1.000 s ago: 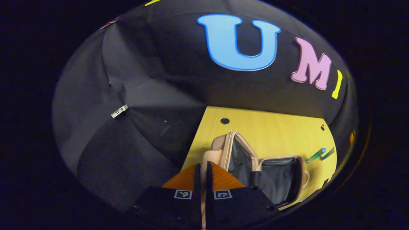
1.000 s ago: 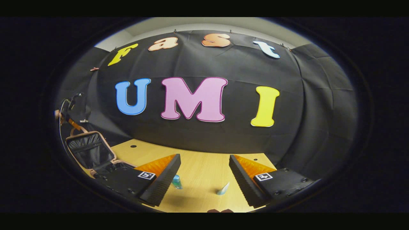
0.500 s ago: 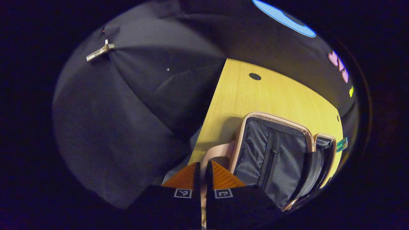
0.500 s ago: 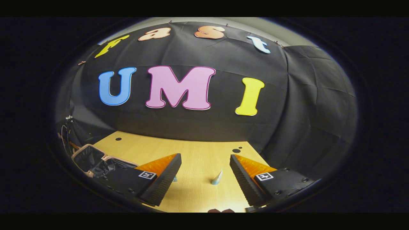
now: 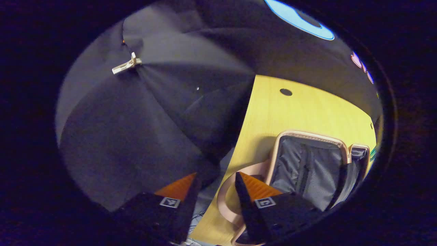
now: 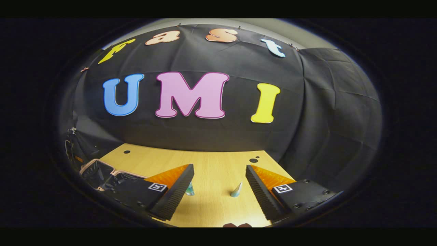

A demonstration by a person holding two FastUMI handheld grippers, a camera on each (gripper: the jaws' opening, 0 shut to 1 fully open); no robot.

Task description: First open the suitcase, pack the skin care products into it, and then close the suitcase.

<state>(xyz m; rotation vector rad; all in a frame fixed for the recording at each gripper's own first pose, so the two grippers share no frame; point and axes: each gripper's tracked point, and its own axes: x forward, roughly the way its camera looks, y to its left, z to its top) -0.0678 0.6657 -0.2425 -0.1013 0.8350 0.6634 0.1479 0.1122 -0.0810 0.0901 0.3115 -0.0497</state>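
Jaws apart on left gripper and right gripper, both empty. Suitcase lying open on table; packing next: close on 1 tube.

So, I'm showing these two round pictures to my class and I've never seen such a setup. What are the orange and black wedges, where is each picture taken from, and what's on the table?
A person holds a two-finger gripper in each hand, and a camera rides on each, looking forward along its fingers. The wedges at the bottom of each picture are those fingers.

In the left gripper view, the left gripper has its jaws apart with nothing between them. Just ahead lies the suitcase, open on the wooden table, its grey lining showing.

In the right gripper view, the right gripper is also open and holds nothing. Between its fingers, farther off on the table, stand two small skin care products: a teal bottle and a pale tube. The suitcase shows at the far left there.
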